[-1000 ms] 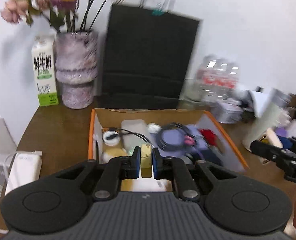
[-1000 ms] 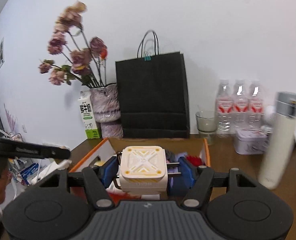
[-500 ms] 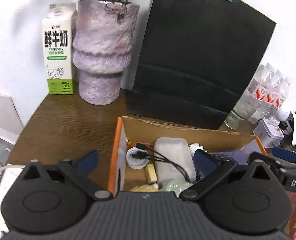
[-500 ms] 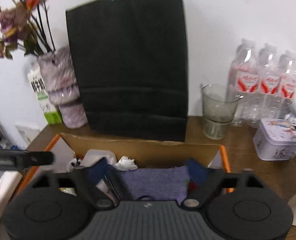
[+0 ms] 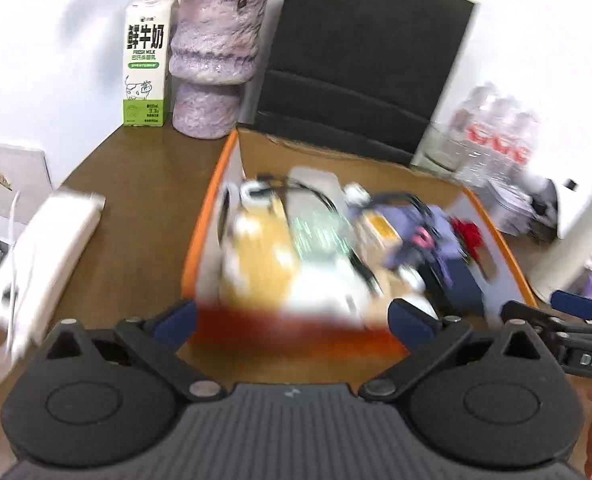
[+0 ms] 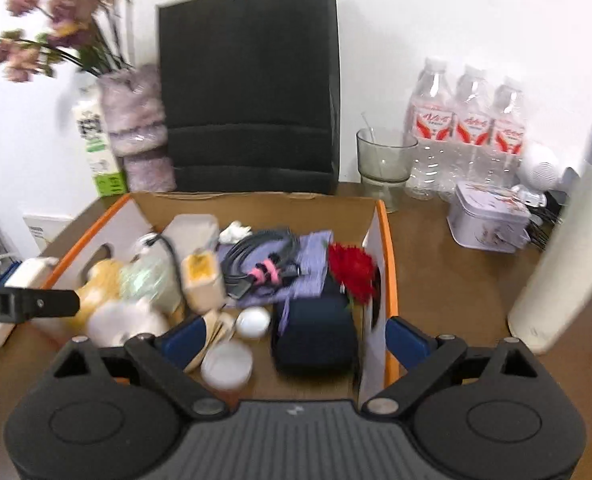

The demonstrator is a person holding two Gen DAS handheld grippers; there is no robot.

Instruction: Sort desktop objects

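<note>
An orange-edged cardboard box (image 6: 388,248) stands on the brown desk, filled with small items. Inside lie a coiled black cable with a pink tie (image 6: 262,266), a red flower (image 6: 352,268), a dark blue pouch (image 6: 316,332), a cream block with a yellow top (image 6: 202,280), a white round lid (image 6: 252,322) and a yellow plush (image 6: 100,280). My right gripper (image 6: 296,336) hangs open over the box's near end, nothing between its fingers. My left gripper (image 5: 292,320) is open and bare over the near edge of the box (image 5: 206,220), whose contents are blurred.
Behind the box stands a black paper bag (image 6: 252,80), with a purple vase (image 5: 212,64) and milk carton (image 5: 144,60) to its left. Right of the box are a glass (image 6: 384,160), water bottles (image 6: 468,120), a tin (image 6: 488,216) and a tall white flask (image 6: 556,264). A white pack (image 5: 40,248) lies left.
Both grippers let go: the left released a small yellowish block, the right a white-and-yellow cube. Both jaws now stand wide, lower over the box; the views swung up toward the bag, then back.
</note>
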